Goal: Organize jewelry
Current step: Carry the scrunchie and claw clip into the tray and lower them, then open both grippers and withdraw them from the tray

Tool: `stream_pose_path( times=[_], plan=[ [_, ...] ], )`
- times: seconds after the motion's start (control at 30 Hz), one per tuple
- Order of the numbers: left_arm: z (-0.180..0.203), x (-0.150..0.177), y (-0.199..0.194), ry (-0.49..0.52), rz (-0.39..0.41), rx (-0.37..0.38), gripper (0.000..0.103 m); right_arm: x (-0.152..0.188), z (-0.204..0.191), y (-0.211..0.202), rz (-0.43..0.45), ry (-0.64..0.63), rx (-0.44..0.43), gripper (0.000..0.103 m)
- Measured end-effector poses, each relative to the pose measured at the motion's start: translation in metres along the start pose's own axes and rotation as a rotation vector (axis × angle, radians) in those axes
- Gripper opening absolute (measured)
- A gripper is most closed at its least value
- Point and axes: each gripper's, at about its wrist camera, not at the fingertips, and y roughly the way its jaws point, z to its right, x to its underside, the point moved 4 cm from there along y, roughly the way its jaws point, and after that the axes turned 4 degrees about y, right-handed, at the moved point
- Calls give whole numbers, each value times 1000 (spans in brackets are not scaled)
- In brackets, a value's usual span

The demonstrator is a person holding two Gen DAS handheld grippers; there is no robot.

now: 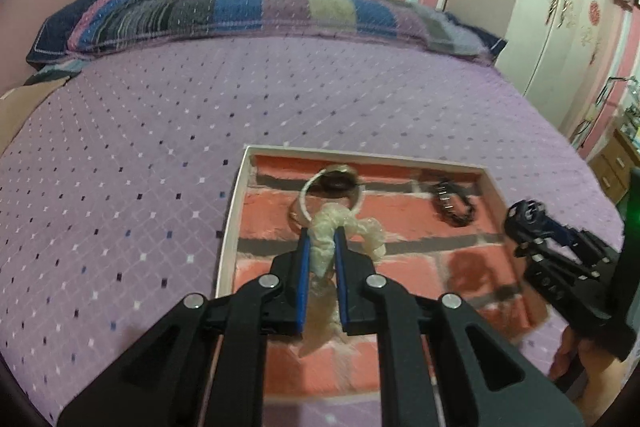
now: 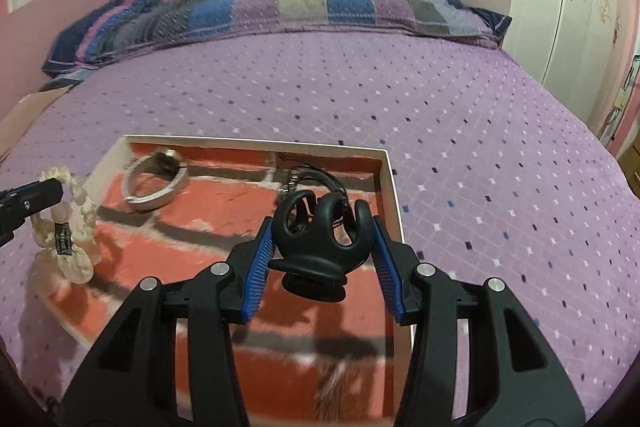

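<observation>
Your left gripper (image 1: 323, 239) clamped narrow on the cream fabric scrunchie (image 1: 338, 233), hanging over the tray's near-left part. Your right gripper (image 2: 322, 227) held the black rubbery looped clip (image 2: 320, 231) between half-spread jaws. Beyond, the white-rimmed brick-patterned tray (image 2: 394, 187) on the purple bedspread (image 2: 480, 107) held a white bangle (image 2: 156, 179) far left and a black chain bracelet (image 1: 454, 205) far right.

Both grippers, left gripper (image 1: 323, 241) and right gripper (image 2: 323, 231): black angular linkage arms, silver round rivets, ribbed blue finger pads (image 2: 260, 263).
</observation>
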Motion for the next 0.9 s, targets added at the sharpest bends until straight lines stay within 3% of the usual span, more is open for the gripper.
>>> stream_pose_path(
  times=[0.4, 0.53, 0.7, 0.77, 0.8, 0.9],
  plan=[
    [-22, 1, 71, 55, -105, -132, 12, -2, 3, 43, -74, 4, 25, 48],
    [-26, 4, 79, 59, -117, -147, 13, 1, 3, 51, -99, 1, 29, 48],
    [-31, 10, 81, 34, -125, -109, 14, 4, 2, 52, -103, -10, 33, 48],
    [-32, 11, 82, 35, -136, -118, 17, 5, 1, 56, -126, -17, 35, 48],
    [-32, 12, 82, 35, -139, -129, 27, 6, 1, 57, -135, -19, 33, 48],
    [-29, 12, 78, 29, -138, -117, 37, 7, 1, 62, -164, -15, 22, 48]
  ],
)
